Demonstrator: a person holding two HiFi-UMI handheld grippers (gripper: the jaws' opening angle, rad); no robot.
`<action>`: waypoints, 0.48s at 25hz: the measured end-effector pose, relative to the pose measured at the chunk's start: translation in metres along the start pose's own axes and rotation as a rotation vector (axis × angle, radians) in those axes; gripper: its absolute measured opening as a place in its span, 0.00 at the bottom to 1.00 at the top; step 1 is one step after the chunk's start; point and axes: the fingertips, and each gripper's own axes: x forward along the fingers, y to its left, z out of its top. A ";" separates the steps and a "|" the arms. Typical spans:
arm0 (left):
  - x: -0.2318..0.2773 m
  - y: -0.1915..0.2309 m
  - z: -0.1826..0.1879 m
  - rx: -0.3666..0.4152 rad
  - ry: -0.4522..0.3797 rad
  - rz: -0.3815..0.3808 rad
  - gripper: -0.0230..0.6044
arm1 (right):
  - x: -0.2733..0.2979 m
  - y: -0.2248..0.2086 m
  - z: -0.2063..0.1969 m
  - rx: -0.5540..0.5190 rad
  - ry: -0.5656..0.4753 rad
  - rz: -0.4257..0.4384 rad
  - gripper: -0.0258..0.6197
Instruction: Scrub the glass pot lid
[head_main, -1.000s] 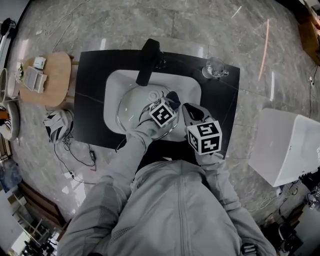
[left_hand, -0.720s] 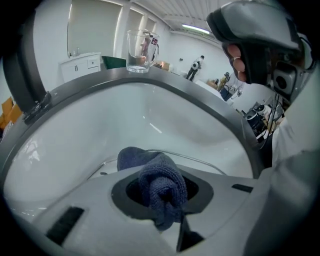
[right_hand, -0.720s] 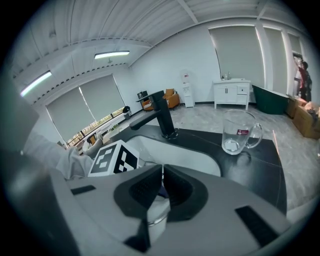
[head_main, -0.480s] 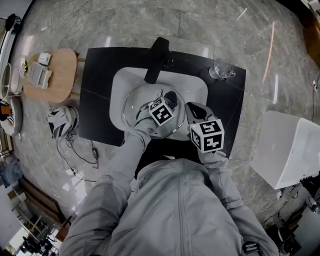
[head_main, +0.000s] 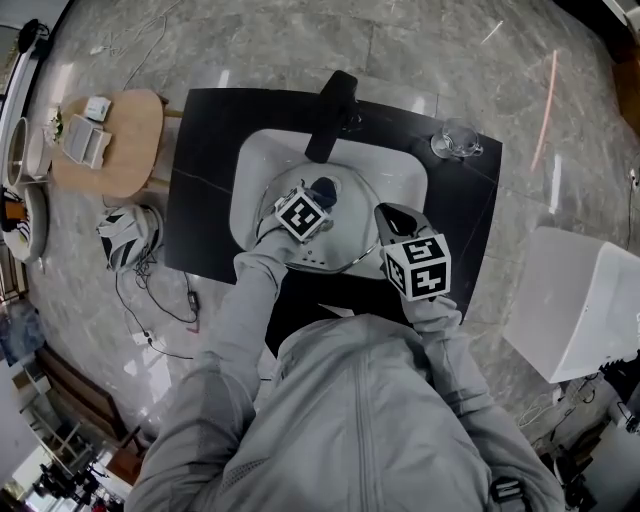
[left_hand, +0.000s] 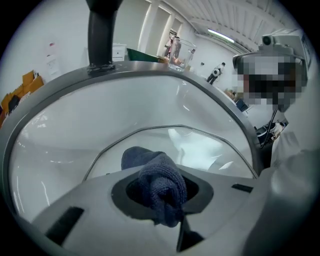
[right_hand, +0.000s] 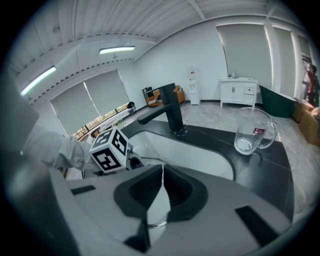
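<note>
The glass pot lid (head_main: 345, 240) stands tilted in the white sink (head_main: 252, 165), its metal rim (left_hand: 175, 130) arching in front of the left gripper. My left gripper (head_main: 320, 195) is shut on a dark blue cloth (left_hand: 157, 182) and presses it against the lid's glass near the middle. My right gripper (head_main: 388, 218) is at the lid's right edge, its jaws shut on the lid's rim (right_hand: 157, 207). The left gripper's marker cube (right_hand: 110, 148) shows in the right gripper view, just beyond the right gripper (right_hand: 161, 192).
A black faucet (head_main: 332, 100) rises at the sink's far side. A clear glass mug (head_main: 457, 140) stands on the black counter (head_main: 200, 200) at the far right. A wooden stool (head_main: 105, 140) with small boxes is at the left, a white bin (head_main: 580, 300) at the right.
My left gripper has slid the blue cloth leftward across the lid. The right gripper has kept its hold at the lid's right edge.
</note>
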 end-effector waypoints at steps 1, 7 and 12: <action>-0.002 0.003 -0.003 -0.008 -0.003 0.003 0.17 | 0.001 0.001 0.000 -0.003 0.002 0.003 0.09; -0.016 0.019 -0.023 -0.006 0.040 0.049 0.17 | 0.007 0.013 0.003 -0.021 0.008 0.024 0.09; -0.029 0.036 -0.036 -0.005 0.094 0.109 0.17 | 0.012 0.024 0.004 -0.032 0.010 0.045 0.09</action>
